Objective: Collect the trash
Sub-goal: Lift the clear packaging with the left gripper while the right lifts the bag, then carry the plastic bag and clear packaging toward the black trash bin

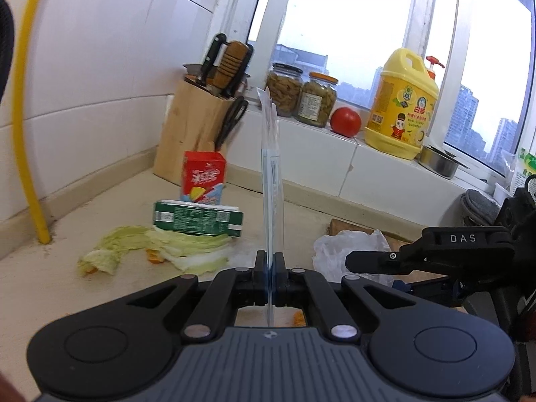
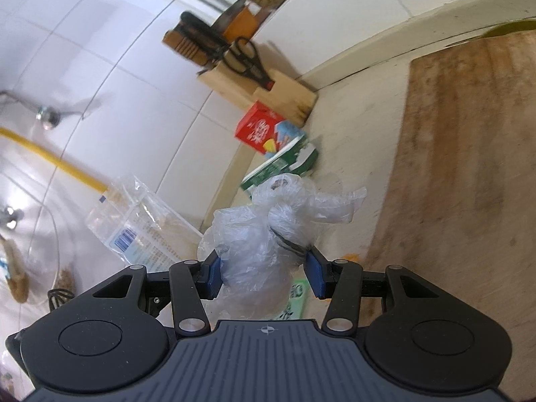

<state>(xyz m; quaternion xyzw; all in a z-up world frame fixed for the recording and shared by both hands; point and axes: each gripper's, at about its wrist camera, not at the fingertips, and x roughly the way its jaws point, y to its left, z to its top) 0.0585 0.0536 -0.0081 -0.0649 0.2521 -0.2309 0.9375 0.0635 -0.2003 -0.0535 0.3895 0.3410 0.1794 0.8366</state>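
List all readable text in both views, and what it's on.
"DAS": on the right gripper, on its black finger arm.
Red carton, green carton, yellow detergent jug, jar label, clear wrapper: printed, but too blurred or small to read.

White letters "DAS" stand on the black finger of the right gripper (image 1: 368, 263). Chinese characters mark the red drink carton (image 1: 203, 177) and yellow plastic detergent jug (image 1: 400, 107); too blurred to read.
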